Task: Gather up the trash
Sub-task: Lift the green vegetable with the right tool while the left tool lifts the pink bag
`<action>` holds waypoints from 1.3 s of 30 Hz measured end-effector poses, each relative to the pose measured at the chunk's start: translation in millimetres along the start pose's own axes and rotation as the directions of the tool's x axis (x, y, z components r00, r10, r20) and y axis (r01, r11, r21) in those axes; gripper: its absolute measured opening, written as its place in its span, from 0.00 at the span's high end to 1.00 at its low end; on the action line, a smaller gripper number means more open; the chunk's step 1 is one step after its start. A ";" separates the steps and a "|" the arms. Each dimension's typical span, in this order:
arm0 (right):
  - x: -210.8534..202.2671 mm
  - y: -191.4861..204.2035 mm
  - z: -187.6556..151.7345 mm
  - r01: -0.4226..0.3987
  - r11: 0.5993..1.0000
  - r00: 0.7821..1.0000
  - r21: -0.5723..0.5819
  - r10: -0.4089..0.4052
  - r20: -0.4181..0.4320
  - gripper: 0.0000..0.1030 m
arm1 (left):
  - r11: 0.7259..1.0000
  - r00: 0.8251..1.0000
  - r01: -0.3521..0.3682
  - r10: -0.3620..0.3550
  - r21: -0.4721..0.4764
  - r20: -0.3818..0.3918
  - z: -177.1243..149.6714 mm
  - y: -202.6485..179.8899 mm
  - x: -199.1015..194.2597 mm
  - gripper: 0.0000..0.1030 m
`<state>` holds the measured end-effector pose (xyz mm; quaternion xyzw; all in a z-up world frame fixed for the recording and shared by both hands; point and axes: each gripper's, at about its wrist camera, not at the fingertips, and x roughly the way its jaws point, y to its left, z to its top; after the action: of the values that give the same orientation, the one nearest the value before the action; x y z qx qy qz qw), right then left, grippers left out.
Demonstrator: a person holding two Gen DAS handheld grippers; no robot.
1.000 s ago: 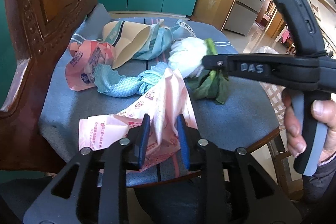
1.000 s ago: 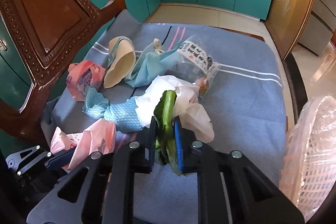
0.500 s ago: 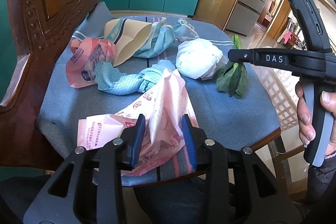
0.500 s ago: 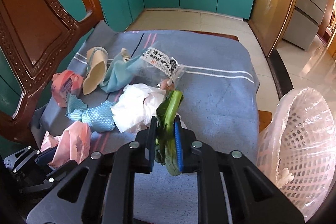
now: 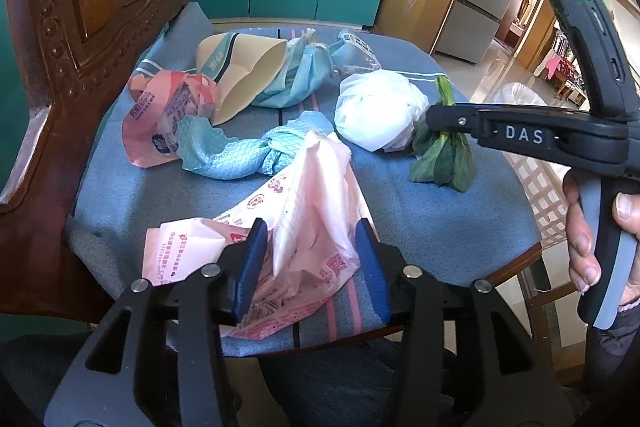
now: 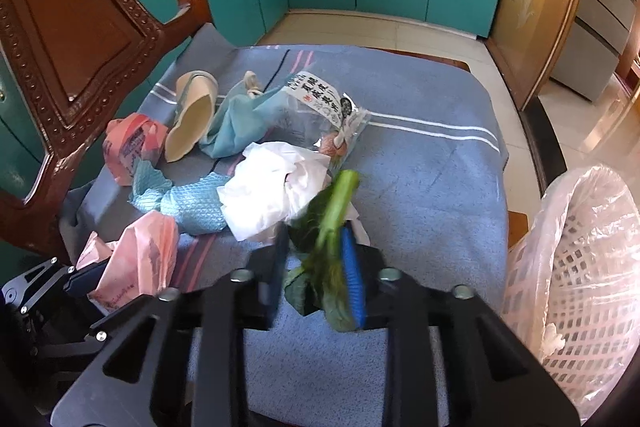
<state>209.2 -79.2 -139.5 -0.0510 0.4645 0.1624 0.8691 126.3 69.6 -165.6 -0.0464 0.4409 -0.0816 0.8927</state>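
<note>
Trash lies on a chair seat covered by a blue towel (image 6: 420, 167). My left gripper (image 5: 312, 227) is at the seat's front edge. Its jaws are opening, and a pink plastic bag (image 5: 308, 187) stands loosely between the blue pads without being pressed. My right gripper (image 6: 314, 233) is shut on a green vegetable leaf (image 6: 336, 203), which hangs just above the seat to the right of a crumpled white bag (image 5: 376, 115). In the left wrist view the leaf (image 5: 440, 159) dangles below the right gripper (image 5: 434, 115), which a hand holds.
Further back lie a twisted blue cloth (image 5: 224, 155), a flattened paper cup (image 5: 240, 67), a pink wrapper (image 5: 160, 115), a light blue bag (image 5: 296, 75) and a clear printed packet (image 6: 324, 103). The carved chair back (image 5: 80, 7) rises at left. A bag-lined white basket (image 6: 580, 247) stands right of the chair.
My left jaws have spread apart around the pink bag, letting it go. My right gripper has carried the leaf off the white bag, rightward toward the basket.
</note>
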 end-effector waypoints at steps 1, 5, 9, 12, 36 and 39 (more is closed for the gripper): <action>-1.5 -0.2 -0.3 -0.006 1.000 1.000 -0.004 0.007 0.003 0.83 | 1.000 1.000 0.001 -0.001 -0.001 -0.001 0.2 -0.7 0.5 0.50; -8.9 -4.5 -1.1 -0.009 1.000 1.000 -0.001 0.009 0.028 0.85 | 1.000 1.000 -0.014 0.014 0.012 -0.005 -0.2 -6.2 2.8 0.44; -16.1 -14.8 0.2 -0.023 0.999 0.999 0.024 0.022 0.046 0.85 | 1.000 1.000 -0.021 0.021 0.006 -0.007 0.1 -7.6 2.2 0.38; -21.3 -24.6 1.3 -0.041 0.998 0.998 0.052 0.038 0.058 0.85 | 0.999 1.000 -0.010 0.010 -0.031 0.006 1.0 -4.1 -1.3 0.36; -31.7 -59.8 -13.4 -0.070 0.991 0.995 0.116 0.061 0.076 0.86 | 0.993 0.997 -0.076 0.077 -0.087 0.009 8.5 7.7 5.7 0.75; -38.1 -62.3 -14.2 -0.075 0.990 0.994 0.119 0.064 0.092 0.86 | 0.992 0.996 -0.075 0.079 -0.105 0.036 9.5 9.9 -4.9 0.77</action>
<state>198.8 -150.2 -119.9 0.0258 0.4362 0.1659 0.8840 131.9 80.3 -157.6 -0.0770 0.4281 -0.0230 0.9002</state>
